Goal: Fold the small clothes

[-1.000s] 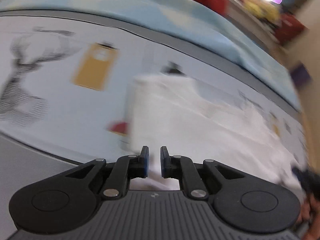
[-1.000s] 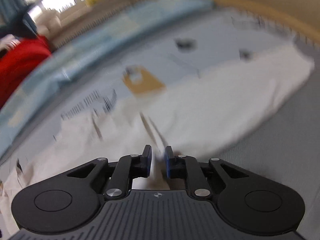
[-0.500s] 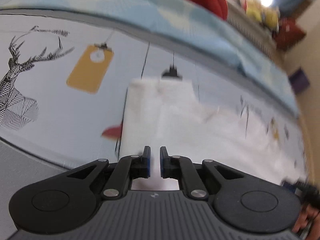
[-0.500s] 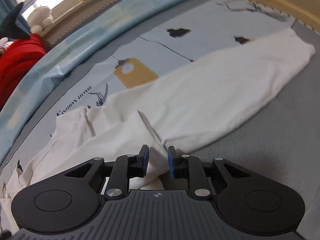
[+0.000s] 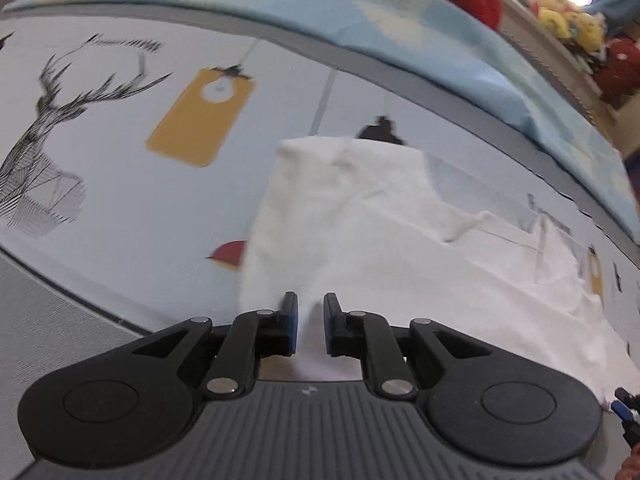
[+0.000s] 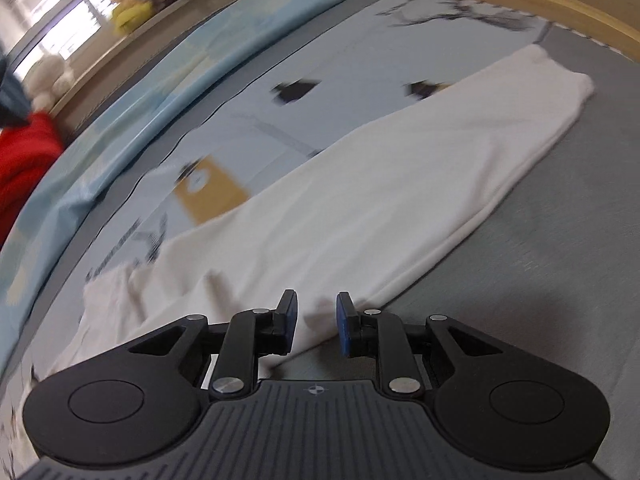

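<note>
1. We hold the left gripper (image 5: 308, 322) tilted steeply down over a bed, its two blue-padded fingers pointing away from us onto a white garment (image 5: 360, 216).
2. Its jaws stand a narrow gap apart and have just been opening a little; white cloth shows between the pads, but we cannot tell whether they still pinch it.
3. The white garment lies flat on the printed bedsheet (image 5: 120, 208), its far squared end near a yellow tag print (image 5: 200, 122) and a line-drawn deer print (image 5: 44, 152).
4. In the left wrist view the cloth widens to the right, where it wrinkles and runs to the frame edge.
5. We hold the right gripper (image 6: 316, 322) also angled downward, at the near edge of the same garment (image 6: 400, 184), which stretches away up and to the right as one long band.
6. Its jaws are slightly wider apart than the left ones and have been opening; the garment's edge lies between the pads (image 6: 344, 324), which do not visibly press on it.
7. To the right of that edge the grey bed cover (image 6: 540, 280) is bare.
8. A light-blue blanket (image 5: 400, 28) lies along the far side of the bed.
</note>
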`<state>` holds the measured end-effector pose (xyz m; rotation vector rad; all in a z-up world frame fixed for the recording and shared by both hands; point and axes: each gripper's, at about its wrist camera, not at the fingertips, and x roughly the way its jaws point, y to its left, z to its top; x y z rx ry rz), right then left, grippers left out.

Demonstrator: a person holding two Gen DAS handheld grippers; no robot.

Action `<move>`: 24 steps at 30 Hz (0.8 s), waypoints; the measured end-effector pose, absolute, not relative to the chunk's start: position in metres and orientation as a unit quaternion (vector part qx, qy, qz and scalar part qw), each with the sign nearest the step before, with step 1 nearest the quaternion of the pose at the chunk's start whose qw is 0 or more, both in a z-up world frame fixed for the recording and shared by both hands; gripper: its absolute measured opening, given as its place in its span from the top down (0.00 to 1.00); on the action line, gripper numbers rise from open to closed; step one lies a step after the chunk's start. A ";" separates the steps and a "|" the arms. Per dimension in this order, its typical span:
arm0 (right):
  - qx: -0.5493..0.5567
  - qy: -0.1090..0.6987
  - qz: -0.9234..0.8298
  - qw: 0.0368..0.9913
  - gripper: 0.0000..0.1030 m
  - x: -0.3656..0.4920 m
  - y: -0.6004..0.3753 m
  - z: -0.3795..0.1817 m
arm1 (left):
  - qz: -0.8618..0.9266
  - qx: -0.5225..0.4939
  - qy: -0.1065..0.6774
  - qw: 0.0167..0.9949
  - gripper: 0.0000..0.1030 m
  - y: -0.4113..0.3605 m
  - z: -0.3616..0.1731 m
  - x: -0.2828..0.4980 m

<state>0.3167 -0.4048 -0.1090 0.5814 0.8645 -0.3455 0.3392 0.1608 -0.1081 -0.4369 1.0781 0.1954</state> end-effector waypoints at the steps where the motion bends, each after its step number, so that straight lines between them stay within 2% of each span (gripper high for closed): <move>1: 0.281 0.407 -0.174 0.852 0.77 0.317 -0.414 -0.109 | 0.086 -0.203 0.508 0.833 0.86 0.159 -0.106 0.338; 8: 0.335 0.371 -0.268 0.824 0.71 0.306 -0.505 -0.119 | 0.053 -0.181 0.507 0.841 0.86 0.143 -0.102 0.339; 11: 0.394 0.351 -0.288 0.799 0.65 0.295 -0.544 -0.131 | 0.041 -0.169 0.506 0.845 0.86 0.138 -0.100 0.336; 14: 0.459 0.312 -0.289 0.780 0.65 0.282 -0.573 -0.141 | 0.034 -0.170 0.507 0.844 0.86 0.135 -0.099 0.335; 17: 0.467 0.282 -0.302 0.781 0.65 0.279 -0.586 -0.143 | 0.026 -0.168 0.505 0.847 0.86 0.130 -0.096 0.334; 19: 0.479 0.265 -0.309 0.778 0.69 0.277 -0.594 -0.148 | 0.021 -0.166 0.503 0.848 0.86 0.129 -0.094 0.333; 21: 0.486 0.250 -0.310 0.778 0.93 0.276 -0.598 -0.153 | 0.018 -0.163 0.500 0.850 0.86 0.128 -0.092 0.331; 24: 0.493 0.235 -0.311 0.778 0.97 0.277 -0.599 -0.159 | 0.017 -0.161 0.496 0.853 0.86 0.130 -0.088 0.329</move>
